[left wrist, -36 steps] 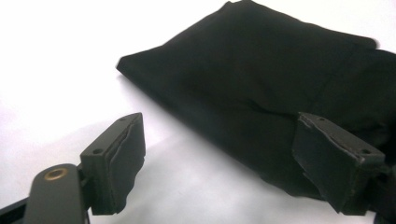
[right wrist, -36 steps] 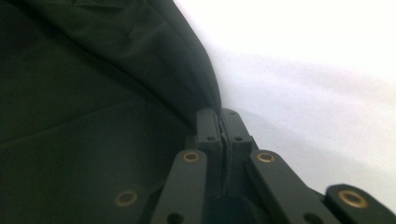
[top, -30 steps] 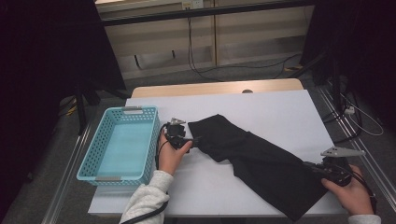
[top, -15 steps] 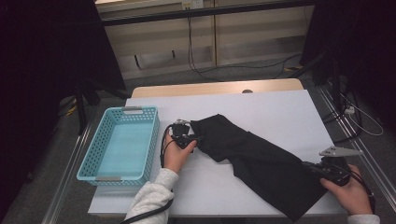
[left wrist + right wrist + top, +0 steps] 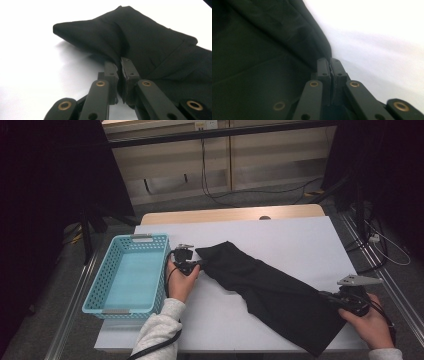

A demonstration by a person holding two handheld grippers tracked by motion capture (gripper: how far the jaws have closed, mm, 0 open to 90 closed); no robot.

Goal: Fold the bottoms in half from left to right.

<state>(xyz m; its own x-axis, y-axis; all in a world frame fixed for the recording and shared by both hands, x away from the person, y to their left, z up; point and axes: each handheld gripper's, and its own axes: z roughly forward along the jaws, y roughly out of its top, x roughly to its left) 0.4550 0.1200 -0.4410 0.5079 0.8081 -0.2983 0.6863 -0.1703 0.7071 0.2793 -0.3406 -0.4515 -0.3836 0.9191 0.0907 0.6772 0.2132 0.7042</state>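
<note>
1. Lower right of the high view: the right gripper [image 5: 334, 298] has its jaws pressed together on the near edge of the black cloth [image 5: 270, 287].
2. Centre: the cloth lies diagonally on the white table [image 5: 300, 240].
3. Centre left: the left gripper [image 5: 200, 265], jaws just closed, pinches the cloth's far end beside the blue basket [image 5: 127, 307].

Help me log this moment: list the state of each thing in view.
Black cloth: spread flat across the table, pinched at both ends.
Left tool: just closed, clamped on the cloth's edge.
Right tool: shut on the cloth's other end.
Blue basket: upright, empty.
</note>
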